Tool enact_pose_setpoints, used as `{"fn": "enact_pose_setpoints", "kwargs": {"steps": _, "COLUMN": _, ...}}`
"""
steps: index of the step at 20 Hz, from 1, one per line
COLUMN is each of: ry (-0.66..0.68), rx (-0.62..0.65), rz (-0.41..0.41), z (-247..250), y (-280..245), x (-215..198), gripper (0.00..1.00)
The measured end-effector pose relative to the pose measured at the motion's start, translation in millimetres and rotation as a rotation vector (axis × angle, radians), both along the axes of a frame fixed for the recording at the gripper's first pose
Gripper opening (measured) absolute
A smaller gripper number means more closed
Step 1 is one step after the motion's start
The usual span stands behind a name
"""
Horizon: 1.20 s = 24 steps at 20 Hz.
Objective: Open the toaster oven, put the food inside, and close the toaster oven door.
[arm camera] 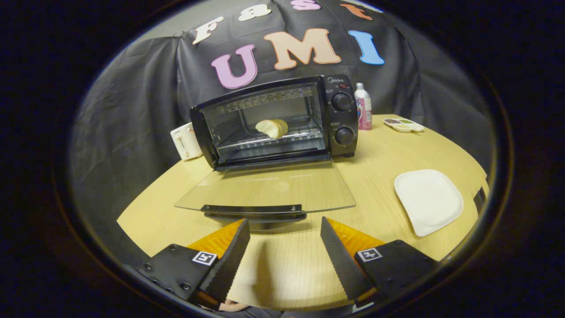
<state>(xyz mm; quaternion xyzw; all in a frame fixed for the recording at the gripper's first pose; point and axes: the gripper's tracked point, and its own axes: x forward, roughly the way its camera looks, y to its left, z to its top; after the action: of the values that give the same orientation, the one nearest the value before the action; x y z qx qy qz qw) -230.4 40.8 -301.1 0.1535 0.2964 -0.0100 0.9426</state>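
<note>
Gripper (284, 229): its 2 fingers are spread wide, holding nothing, hovering above the desk's near edge just short of the door handle.
Toaster oven (340, 117): black, 2 knobs on its panel, standing toward the desk's far edge.
Door (269, 190): glass, folded fully down and flat, its dark handle (252, 209) just ahead of the fingers.
Bread roll (272, 127): inside the oven, resting on the wire rack (269, 140).
Square white plate (428, 201): bare, near the desk's right edge.
Bottle (363, 106): pink label, upright, just beside the oven's knob side.
Divided dish (403, 125): far right corner.
White toaster (186, 141): beside the oven's other side, at the desk's left edge.
Desk (375, 150): light wood.
</note>
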Motion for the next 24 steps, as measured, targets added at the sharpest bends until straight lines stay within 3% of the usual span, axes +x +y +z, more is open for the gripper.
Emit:
{"fn": "enact_pose_setpoints", "kwargs": {"steps": 9, "ry": -0.062, "rx": -0.029, "rz": 0.023, "z": 19.6, "y": -5.3, "x": 11.3, "gripper": 0.99}}
{"fn": "enact_pose_setpoints", "kwargs": {"steps": 24, "ry": -0.319, "rx": 0.024, "rz": 0.034, "z": 121.2, "y": -14.1, "x": 80.5, "gripper": 0.99}}
